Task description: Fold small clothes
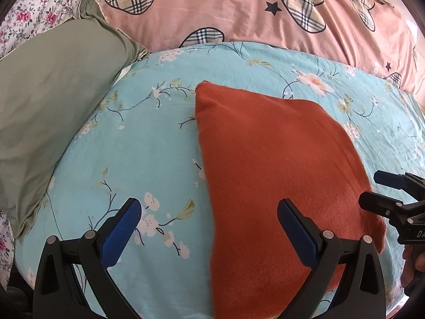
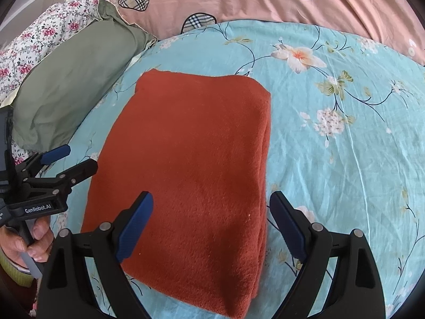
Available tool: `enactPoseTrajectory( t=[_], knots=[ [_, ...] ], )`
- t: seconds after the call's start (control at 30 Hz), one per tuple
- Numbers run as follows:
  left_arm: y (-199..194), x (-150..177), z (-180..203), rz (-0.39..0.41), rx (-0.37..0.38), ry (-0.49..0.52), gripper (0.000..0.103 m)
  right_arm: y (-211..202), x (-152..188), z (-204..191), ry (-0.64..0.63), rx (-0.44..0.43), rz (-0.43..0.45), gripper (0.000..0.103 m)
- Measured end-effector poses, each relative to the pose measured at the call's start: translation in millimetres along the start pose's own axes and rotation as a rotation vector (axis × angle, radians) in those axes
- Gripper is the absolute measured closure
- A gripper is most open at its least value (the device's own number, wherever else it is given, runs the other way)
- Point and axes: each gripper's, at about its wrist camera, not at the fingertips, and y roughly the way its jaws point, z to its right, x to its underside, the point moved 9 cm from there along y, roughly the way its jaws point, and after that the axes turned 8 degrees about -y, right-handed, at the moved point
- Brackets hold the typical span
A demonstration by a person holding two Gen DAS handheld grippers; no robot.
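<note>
Both pairs of blue-padded fingers stand wide apart with nothing held between them. Your left gripper [image 1: 209,228] hangs over the bed with its left finger above bare sheet and its right finger above the rust-orange cloth [image 1: 271,172]; the cloth's left edge runs up between the two fingers, and whether the pads touch the fabric you cannot tell from this view. Your right gripper [image 2: 212,226] also stands spread, its left finger over the cloth's near part and its right finger just past the cloth's right edge, over the sheet.

In the right wrist view the rust-orange cloth [image 2: 191,159] lies flat as a folded rectangle in the middle of the light blue floral sheet [image 2: 345,159], with stacked layers showing along its right side and its near corner close to the bottom of the frame. It looks like a knit or terry fabric.

From the right wrist camera you see your left gripper [image 2: 77,159] at the far left, just beside the cloth's left edge, jaws parted, with your left hand [image 2: 29,239] wrapped round its handle. From the left wrist camera your right gripper [image 1: 372,191] shows at the right edge, its fingers apart beside the cloth's right edge.

To the left of the cloth, well apart from it, lies a grey-green pillow [image 1: 53,106]. Beyond the sheet, on the far side, spreads a pink quilt with plaid hearts [image 1: 239,8], and at the far left a white fabric with red flowers [image 2: 39,40].
</note>
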Motion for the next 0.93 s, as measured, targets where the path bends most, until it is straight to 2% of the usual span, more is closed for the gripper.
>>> enactPoseTrajectory(
  t=[0.93],
  knots=[
    [-7.4,-2.8,-7.7,0.004,-0.005,-0.050,0.000,3.7,-4.2,-6.4,0.004,-0.013,0.006,0.012]
  ],
)
